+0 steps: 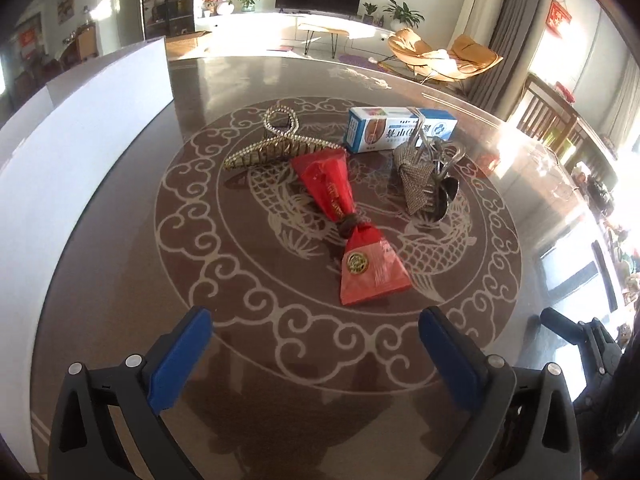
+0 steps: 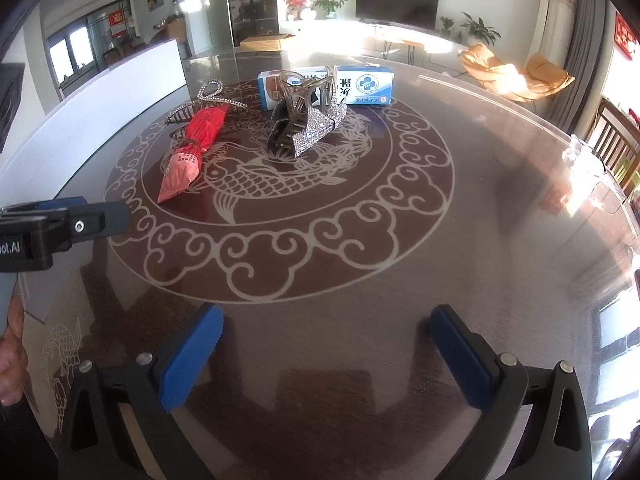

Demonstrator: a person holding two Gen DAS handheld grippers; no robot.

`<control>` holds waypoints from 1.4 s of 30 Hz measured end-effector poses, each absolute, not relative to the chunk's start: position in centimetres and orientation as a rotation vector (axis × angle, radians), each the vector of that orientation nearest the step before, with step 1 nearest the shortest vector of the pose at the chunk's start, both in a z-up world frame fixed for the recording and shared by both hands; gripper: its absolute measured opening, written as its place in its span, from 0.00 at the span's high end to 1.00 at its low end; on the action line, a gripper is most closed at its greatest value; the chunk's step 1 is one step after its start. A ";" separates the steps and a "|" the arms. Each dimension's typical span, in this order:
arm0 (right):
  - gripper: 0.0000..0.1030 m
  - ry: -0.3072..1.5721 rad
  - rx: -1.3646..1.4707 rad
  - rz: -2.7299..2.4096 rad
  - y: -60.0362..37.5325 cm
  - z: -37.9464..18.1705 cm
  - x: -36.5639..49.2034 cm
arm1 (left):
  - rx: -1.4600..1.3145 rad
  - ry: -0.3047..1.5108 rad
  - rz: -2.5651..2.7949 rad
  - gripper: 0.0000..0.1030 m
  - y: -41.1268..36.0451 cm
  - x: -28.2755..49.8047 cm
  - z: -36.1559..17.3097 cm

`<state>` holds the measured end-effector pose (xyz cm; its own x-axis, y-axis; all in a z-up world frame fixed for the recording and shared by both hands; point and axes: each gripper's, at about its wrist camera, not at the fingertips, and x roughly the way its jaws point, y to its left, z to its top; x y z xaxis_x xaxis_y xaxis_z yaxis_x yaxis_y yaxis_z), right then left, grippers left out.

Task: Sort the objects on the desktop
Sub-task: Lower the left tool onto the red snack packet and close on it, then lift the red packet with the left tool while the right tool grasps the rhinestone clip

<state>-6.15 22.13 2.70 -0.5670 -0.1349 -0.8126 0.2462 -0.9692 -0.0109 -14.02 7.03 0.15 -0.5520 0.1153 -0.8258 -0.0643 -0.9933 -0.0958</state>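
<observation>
Standing wide apart over bare glass, the blue pads of the left claw (image 1: 316, 350) grip nothing; the right claw (image 2: 326, 354) is likewise released, its pads spread with only the counter (image 2: 500, 200) beneath them. The counter is a dark, glossy round top bearing a pale fish-and-cloud pattern; four items lie clustered within that pattern, all beyond both claws and untouched.

Findings, left wrist view: a red packet (image 1: 346, 220), pinched at its middle by a dark band, lies nearest, running from far left to near right; its near end carries a gold seal; a gold hair clip (image 1: 272, 146) lies at the packet's far end, touching or overlapping it, which of the two cannot be told; a silver rhinestone hair clip (image 1: 424, 180) stands to the right of the packet, apart from it; a blue-and-white box (image 1: 400, 128) lies on its side at the far edge of the group, just behind the silver clip.

Findings, right wrist view: the left claw enters from the left edge, near the packet's near end; part of a hand (image 2: 10, 356) shows at the lower left; a white panel (image 2: 120, 92) runs along the counter's left edge.
</observation>
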 end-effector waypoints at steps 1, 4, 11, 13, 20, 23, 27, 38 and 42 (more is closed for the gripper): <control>0.00 0.181 1.332 -2.598 22.1 2.7 -6.1 | -1.430 -0.049 2.708 0.00 7.7 -15.0 0.4; 0.00 0.181 1.332 -2.598 22.1 2.7 -6.1 | -1.482 -0.020 2.739 0.00 9.1 -18.1 -0.3; 0.00 0.181 1.332 -2.598 22.1 2.7 -6.1 | -1.551 -0.007 2.763 0.00 9.0 -20.5 -2.3; 0.00 0.179 1.332 -2.598 22.1 2.7 -6.1 | -1.519 -0.015 2.807 0.03 8.2 -19.9 -2.1; 0.00 0.178 1.331 -2.597 22.1 2.7 -6.1 | -1.423 0.091 2.810 0.79 6.3 -16.4 -1.1; 0.00 0.180 1.332 -2.597 22.0 2.7 -6.1 | -1.395 0.102 2.819 0.79 4.9 -13.9 -1.1; 0.00 0.180 1.332 -2.597 22.1 2.7 -6.1 | -1.394 0.091 2.807 0.78 3.4 -11.4 -1.1; 0.00 0.182 1.333 -2.598 22.1 2.7 -6.1 | -1.350 0.070 2.830 0.78 2.5 -10.3 -1.7; 0.00 0.183 1.329 -2.587 21.5 2.8 -7.5 | -1.350 0.063 2.827 0.78 2.5 -10.6 -1.8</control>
<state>-7.51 21.52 2.76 -0.5635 -0.1435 -0.8136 0.2564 -0.9665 -0.0071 -10.56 2.53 -1.77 -0.6289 -0.0101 -0.7774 -0.0242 -0.9992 0.0326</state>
